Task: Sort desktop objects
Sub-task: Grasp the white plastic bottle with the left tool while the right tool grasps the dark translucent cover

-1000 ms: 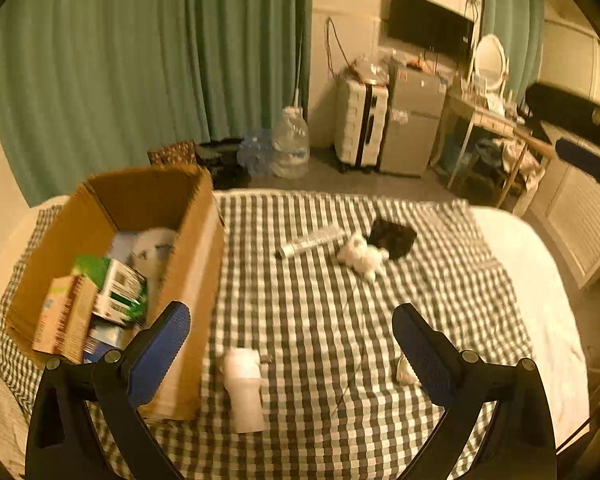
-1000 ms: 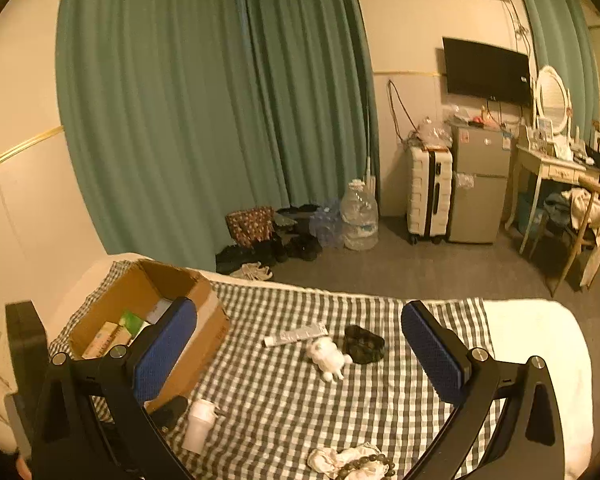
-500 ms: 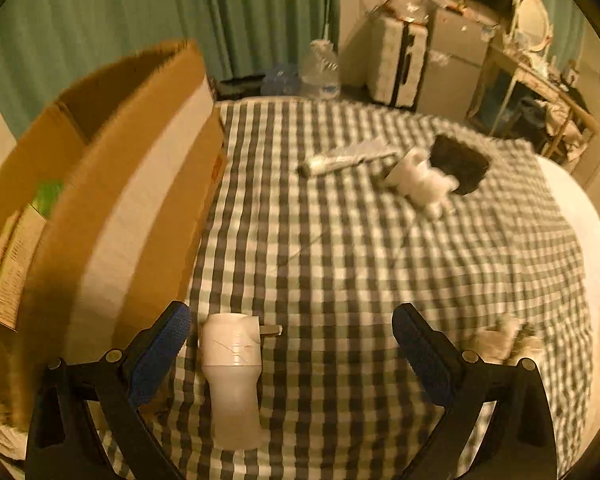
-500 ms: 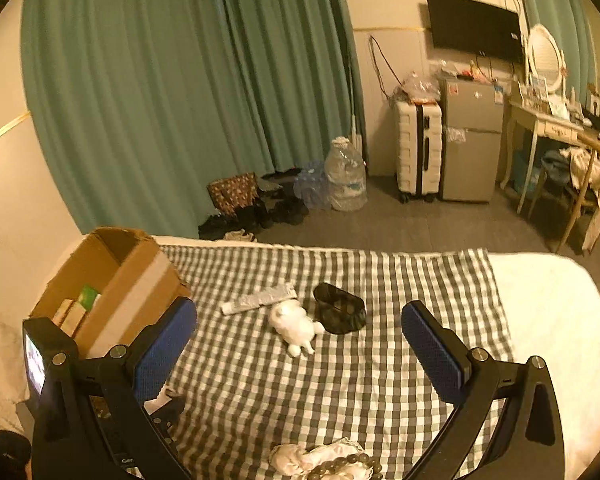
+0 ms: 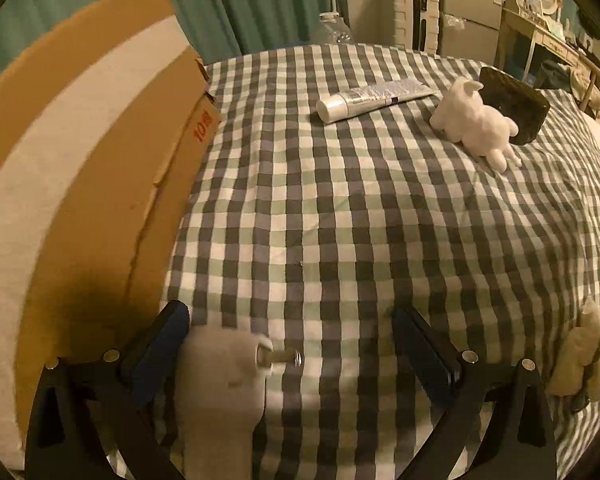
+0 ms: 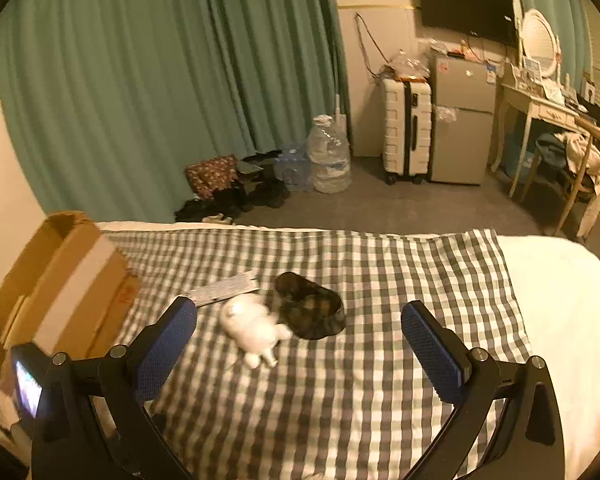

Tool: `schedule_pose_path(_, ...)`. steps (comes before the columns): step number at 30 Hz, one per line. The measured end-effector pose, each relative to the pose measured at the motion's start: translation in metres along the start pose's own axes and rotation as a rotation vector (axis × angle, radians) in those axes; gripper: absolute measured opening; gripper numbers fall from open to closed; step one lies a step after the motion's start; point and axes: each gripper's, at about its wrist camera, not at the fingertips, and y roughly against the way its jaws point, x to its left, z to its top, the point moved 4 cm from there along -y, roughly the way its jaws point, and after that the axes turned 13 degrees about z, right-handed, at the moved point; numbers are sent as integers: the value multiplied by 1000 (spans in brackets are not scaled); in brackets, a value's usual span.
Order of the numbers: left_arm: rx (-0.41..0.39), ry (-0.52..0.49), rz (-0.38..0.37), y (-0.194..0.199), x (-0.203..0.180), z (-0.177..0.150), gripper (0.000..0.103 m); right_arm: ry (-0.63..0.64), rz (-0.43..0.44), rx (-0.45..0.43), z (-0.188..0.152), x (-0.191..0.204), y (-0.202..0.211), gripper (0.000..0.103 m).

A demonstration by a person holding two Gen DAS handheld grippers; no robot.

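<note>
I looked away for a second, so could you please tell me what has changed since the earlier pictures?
The left hand-held gripper has dropped low towards the white plug-in device, which now lies between its open jaws, not yet gripped. The right hand-held gripper has shifted slightly, open and empty. The cardboard box, tube, white plush toy and dark dish stayed put.

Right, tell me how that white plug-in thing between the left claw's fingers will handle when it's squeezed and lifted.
The white plug-in device looks like hard moulded plastic, so it will probably stay stiff. Its smooth waisted body may slip against the fingers. It lies flat with its metal prong pointing sideways, so rolling seems unlikely.
</note>
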Motion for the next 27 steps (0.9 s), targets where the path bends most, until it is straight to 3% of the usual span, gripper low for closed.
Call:
schedule_pose_path(6, 46, 26, -74, -10, 3, -3, 101, -31, -95, 48, 5, -28, -34, 103)
schedule_pose_path(9, 126, 65, -148, -11, 14, -23, 99, -56, -117, 93, 5, -44, -49, 103)
schedule_pose_path(11, 141, 74, -159, -8, 17, -34, 99, -61, -135, 118, 3, -52, -58, 103)
schedule_pose_path(15, 136, 56, -163, 3, 15, -46, 93, -82, -143, 193, -9, -64, -74, 92)
schedule_pose_path(18, 100, 19, -183, 15, 11, -50, 67, -99, -138, 206, -16, -68, -78, 92)
schedule_pose_path(20, 70, -20, -190, 26, 5, -54, 33, -115, -132, 209, -16, -71, -77, 90)
schedule_pose_path(22, 51, -45, -187, 34, 1, -59, 21, -120, -116, 218, -15, -70, -78, 85)
schedule_pose_path(24, 42, -61, -192, 39, -2, -61, 16, -110, -107, 227, -13, -69, -79, 81)
schedule_pose_path(27, 49, -56, -235, 44, 5, -60, 1, -101, -103, 233, -10, -67, -83, 78)
